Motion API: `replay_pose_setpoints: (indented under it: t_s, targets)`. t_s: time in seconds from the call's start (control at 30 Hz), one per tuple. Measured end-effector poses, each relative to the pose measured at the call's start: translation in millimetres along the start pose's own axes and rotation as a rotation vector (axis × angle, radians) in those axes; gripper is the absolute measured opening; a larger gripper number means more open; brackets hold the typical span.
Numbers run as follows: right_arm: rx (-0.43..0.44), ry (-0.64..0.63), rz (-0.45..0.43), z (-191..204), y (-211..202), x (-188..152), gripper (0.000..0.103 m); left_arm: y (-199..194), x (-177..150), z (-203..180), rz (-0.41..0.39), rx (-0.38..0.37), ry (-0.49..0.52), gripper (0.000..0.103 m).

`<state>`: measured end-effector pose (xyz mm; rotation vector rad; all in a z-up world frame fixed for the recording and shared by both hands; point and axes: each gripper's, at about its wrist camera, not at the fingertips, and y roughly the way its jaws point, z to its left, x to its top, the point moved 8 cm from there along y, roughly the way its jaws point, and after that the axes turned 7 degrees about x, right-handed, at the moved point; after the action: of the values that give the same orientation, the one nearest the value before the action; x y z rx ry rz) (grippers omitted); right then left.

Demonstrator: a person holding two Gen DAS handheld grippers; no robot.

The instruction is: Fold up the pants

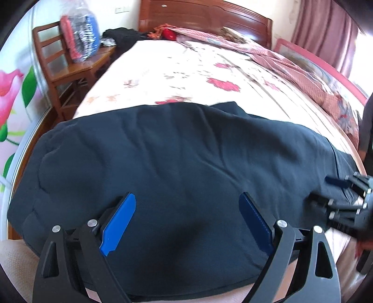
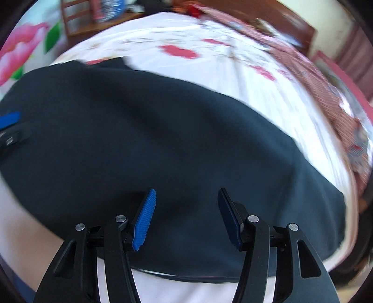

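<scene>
Dark navy pants (image 1: 177, 163) lie spread across the near end of a bed, folded lengthwise into a broad band. My left gripper (image 1: 187, 207) is open and empty, hovering just above the pants near their front edge. My right gripper (image 2: 186, 205) is open and empty too, over the right part of the pants (image 2: 163, 139). The right gripper also shows at the right edge of the left wrist view (image 1: 335, 193). One blue fingertip (image 2: 10, 118) of the left gripper shows at the left edge of the right wrist view.
The bed has a white floral sheet (image 1: 186, 70), a red patterned quilt (image 1: 291, 67) along its right side and a wooden headboard (image 1: 205, 16). A wooden chair (image 1: 70, 67) with a bagged bundle stands left of the bed. Pink curtains (image 1: 326, 32) hang at back right.
</scene>
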<state>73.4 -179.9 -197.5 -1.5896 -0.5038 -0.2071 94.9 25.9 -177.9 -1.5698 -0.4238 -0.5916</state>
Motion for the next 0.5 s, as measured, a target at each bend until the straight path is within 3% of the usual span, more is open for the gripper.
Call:
replay_pose_setpoints:
  t_s: [0.1, 0.2, 0.27, 0.37, 0.5]
  targets:
    - [0.009, 0.034, 0.031, 2.4, 3.0, 0.5, 0.056, 5.8, -2.6, 5.9, 0.020, 0.016, 0.021, 0.090]
    - [0.113, 0.217, 0.105, -20.7, -0.8, -18.7, 0.056, 5.6, -6.5, 7.3, 0.022, 0.029, 0.069, 0.090]
    - [0.138, 0.251, 0.116, -28.1, -9.1, -25.7, 0.056, 3.9, -6.2, 7.7, 0.017, 0.033, 0.079, 0.090]
    - [0.084, 0.244, 0.053, -44.9, -24.0, -12.8, 0.056, 2.3, -3.6, 10.6, 0.016, 0.021, 0.053, 0.090]
    - [0.134, 0.299, -0.036, -47.8, -27.3, 33.4, 0.056, -3.8, 2.9, 16.2, -0.008, 0.003, 0.008, 0.090]
